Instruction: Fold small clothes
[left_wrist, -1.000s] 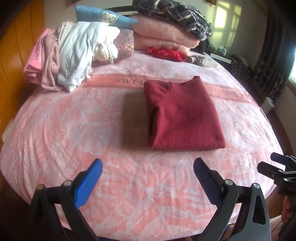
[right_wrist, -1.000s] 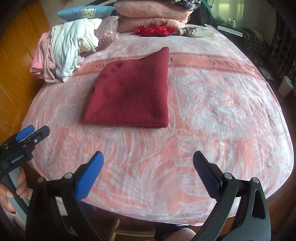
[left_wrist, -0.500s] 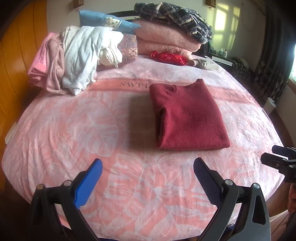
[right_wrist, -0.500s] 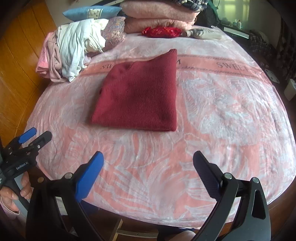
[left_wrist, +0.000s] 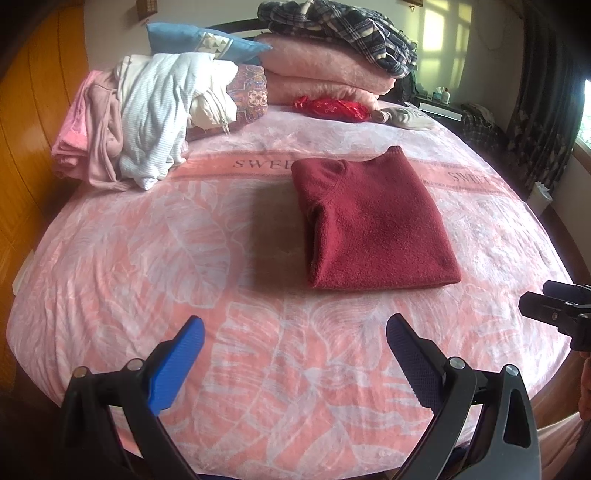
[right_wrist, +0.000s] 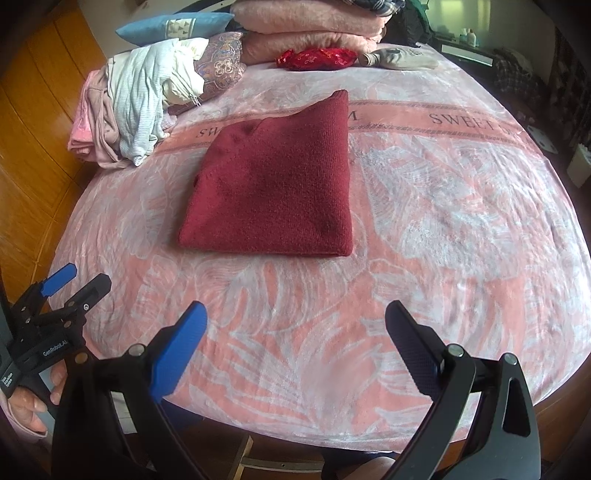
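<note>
The left gripper (left_wrist: 295, 336) hangs over the near edge of the bed with its jaws spread wide and nothing between them; the right gripper (right_wrist: 295, 321) is likewise spread and empty. Each is well short of the folded maroon sweater (left_wrist: 373, 225), which lies flat on the pink leaf-print blanket (left_wrist: 166, 258), its far edge overlapping the blanket's lettered band.

The left wrist view shows the sweater's folded left side with stacked layers and a curved seam near its far-left corner; the right wrist view shows instead its smooth top and straight right edge (right_wrist: 280, 188). Only the right wrist view shows the person's hand (right_wrist: 33, 398) holding the left gripper's handle, at the frame's lower left; in the left wrist view the right gripper appears as black tips (left_wrist: 554, 310) right of the sweater.

Left of and beyond the sweater sits a heap of pale clothes (left_wrist: 144, 118). Beyond it are a red bundle (left_wrist: 332, 107), folded pink blankets (left_wrist: 325, 74) and a blue pillow (left_wrist: 199, 40). The plaid garment (left_wrist: 340, 26) on top is seen whole only from the left wrist.
</note>
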